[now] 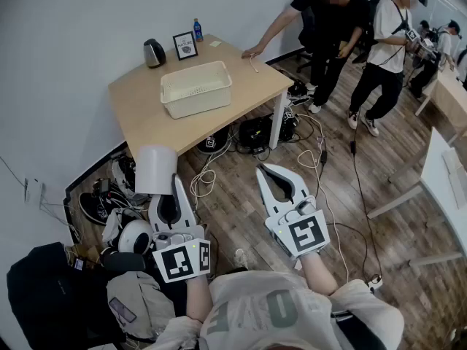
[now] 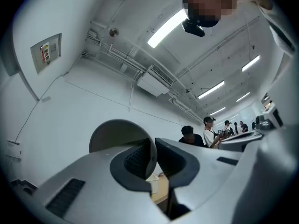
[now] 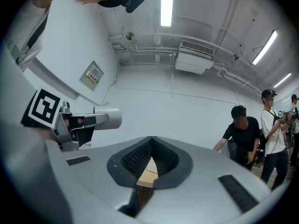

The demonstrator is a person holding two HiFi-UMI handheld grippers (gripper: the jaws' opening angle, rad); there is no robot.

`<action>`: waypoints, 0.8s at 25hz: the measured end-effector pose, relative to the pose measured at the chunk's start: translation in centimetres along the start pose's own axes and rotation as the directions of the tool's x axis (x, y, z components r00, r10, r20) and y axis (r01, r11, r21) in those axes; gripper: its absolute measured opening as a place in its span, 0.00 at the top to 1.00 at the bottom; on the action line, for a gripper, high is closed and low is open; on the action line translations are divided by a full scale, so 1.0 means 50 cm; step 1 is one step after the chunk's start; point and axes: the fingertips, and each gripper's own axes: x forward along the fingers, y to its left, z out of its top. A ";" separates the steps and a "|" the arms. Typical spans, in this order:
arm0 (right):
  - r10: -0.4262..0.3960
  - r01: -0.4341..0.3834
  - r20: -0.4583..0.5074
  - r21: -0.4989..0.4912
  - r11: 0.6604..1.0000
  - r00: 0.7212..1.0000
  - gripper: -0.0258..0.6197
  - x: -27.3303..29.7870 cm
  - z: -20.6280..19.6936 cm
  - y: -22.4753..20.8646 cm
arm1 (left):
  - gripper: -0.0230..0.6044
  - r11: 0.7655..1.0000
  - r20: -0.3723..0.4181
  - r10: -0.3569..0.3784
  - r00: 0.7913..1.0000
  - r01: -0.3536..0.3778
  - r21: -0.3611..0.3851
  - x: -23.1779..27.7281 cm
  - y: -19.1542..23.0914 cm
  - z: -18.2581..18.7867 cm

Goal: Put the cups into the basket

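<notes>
Fingers of the left gripper (image 1: 176, 183) pinch a white cup (image 1: 155, 170), the right gripper (image 1: 264, 170) is closed empty, and the basket (image 1: 198, 102) on the desk (image 1: 142, 119) looks unfilled.

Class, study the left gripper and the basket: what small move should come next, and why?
Probably carry the left gripper forward toward the basket. It is shut on the wall of the cup, which hangs over the floor, short of the table where the basket stands. The right gripper is shut and empty, so nothing else needs handling first.
</notes>
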 end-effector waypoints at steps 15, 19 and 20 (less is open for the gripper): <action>0.004 -0.005 0.020 0.016 1.000 1.000 0.96 0.084 -0.021 0.015 | 0.91 1.000 -0.004 0.004 1.000 -0.004 -0.016 0.056 0.071 -0.034; -0.006 0.006 0.016 -0.001 1.000 1.000 0.96 0.098 -0.014 0.022 | 0.91 0.999 0.010 -0.003 1.000 0.004 -0.034 0.076 0.092 -0.036; -0.013 0.013 0.015 -0.009 1.000 1.000 0.96 0.100 -0.010 0.025 | 0.90 0.999 0.016 -0.007 1.000 0.007 -0.039 0.079 0.099 -0.034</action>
